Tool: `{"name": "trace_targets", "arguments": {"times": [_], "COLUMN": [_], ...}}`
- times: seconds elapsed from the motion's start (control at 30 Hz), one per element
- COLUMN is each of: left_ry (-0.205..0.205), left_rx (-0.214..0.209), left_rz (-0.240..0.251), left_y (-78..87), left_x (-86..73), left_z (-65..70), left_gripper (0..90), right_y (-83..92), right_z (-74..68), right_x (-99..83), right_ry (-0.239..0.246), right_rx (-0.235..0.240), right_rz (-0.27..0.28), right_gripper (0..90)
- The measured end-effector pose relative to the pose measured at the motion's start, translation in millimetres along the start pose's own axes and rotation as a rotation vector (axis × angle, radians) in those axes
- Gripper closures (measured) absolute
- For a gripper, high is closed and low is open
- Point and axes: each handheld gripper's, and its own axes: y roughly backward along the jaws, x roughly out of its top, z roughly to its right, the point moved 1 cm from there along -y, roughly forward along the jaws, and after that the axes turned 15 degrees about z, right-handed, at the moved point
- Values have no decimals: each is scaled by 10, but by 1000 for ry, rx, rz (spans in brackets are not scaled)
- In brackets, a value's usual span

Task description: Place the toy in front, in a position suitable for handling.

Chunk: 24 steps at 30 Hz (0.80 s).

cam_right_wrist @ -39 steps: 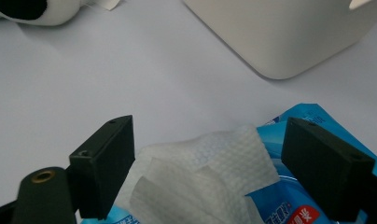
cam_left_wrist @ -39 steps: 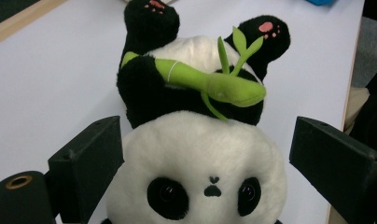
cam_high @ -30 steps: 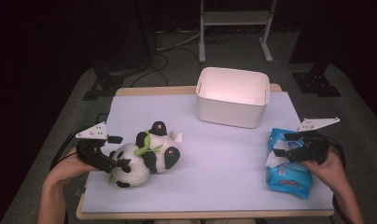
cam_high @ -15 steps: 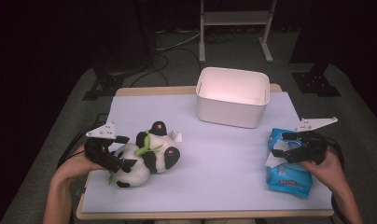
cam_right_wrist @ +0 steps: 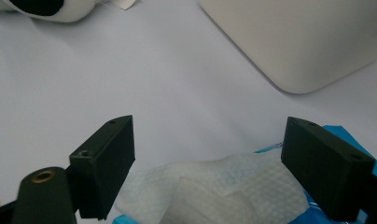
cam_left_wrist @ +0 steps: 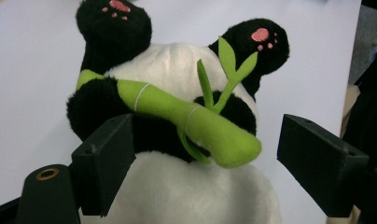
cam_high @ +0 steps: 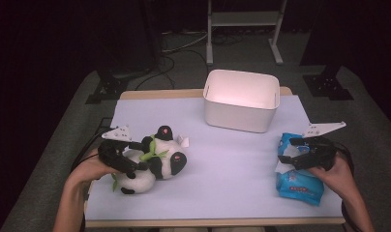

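A: Moved since the earlier high view: left claw (cam_high: 130, 162) brought in over the panda plush (cam_high: 155, 162) on the counter (cam_high: 222, 159), jaws just closing some, still not clamped. Right claw (cam_high: 300, 152) parked above the wipes pack (cam_high: 300, 181).

B: Left gripper view: panda (cam_left_wrist: 177, 186) straddled, bamboo (cam_left_wrist: 191, 123) between jaws for a body grab. Right gripper view: right claw (cam_right_wrist: 207, 158) wide, wipe sheet (cam_right_wrist: 210, 186) untouched, white bin (cam_right_wrist: 308, 37) beyond.

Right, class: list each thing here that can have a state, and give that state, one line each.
Panda toy: lying on its back, between the open jaws.
Left gripper: open, jaws have just been closing.
Right gripper: open, over the tissue.
Wipes pack: flat, one tissue pulled out.
Bin: upright, looks empty.
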Motion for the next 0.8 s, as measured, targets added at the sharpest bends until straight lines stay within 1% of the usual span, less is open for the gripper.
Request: {"name": "trace_targets", "arguments": {"times": [0.03,0.07,0.1,0.13,0.17,0.23,0.27,0.3,0.33,0.37,0.4,0.43,0.5,0.57,0.6,0.63,0.7,0.8], "left_ry": [4,4,14,18,29,32,43,57,62,58,58,54,41,22,22,9,0,0], "left_rx": [8,8,10,14,20,25,24,17,12,0,0,-1,2,18,18,19,22,24], "left_rz": [-19,-19,-17,-16,-8,-5,-4,6,10,13,13,12,15,30,30,27,39,50], "left_y": [-18,-18,-26,-27,-27,-28,-27,-25,-23,-20,-20,-18,-6,23,23,33,35,31], "left_x": [4,4,4,8,13,16,19,22,23,25,25,27,30,37,37,38,37,43], "left_z": [0,0,2,2,0,-3,-6,-8,-9,-2,-2,-1,5,16,16,17,16,8], "left_gripper": [225,231,231,255,342,407,407,446,487,573,596,596,651,710,719,723,728,740], "right_y": [5,5,6,7,5,3,3,2,-4,-8,-8,-11,-16,-25,-25,-33,-36,-41], "right_z": [2,2,2,-2,-3,-7,-7,-8,-7,-13,-13,-18,-21,-22,-22,-26,-31,-30], "right_x": [0,0,0,0,0,1,1,1,0,-2,-2,-1,2,9,9,13,13,11], "right_ry": [-1,-1,-1,-3,-1,-4,-4,-2,3,5,5,6,8,3,3,7,8,10], "right_rx": [1,1,2,3,5,5,5,3,-1,-1,-1,0,0,0,0,3,4,2], "right_rz": [2,2,3,4,4,4,4,3,1,-2,-2,-2,-2,1,1,-1,-4,-5], "right_gripper": [163,163,163,163,163,163,163,163,163,163,163,163,163,163,163,163,163,163]}}
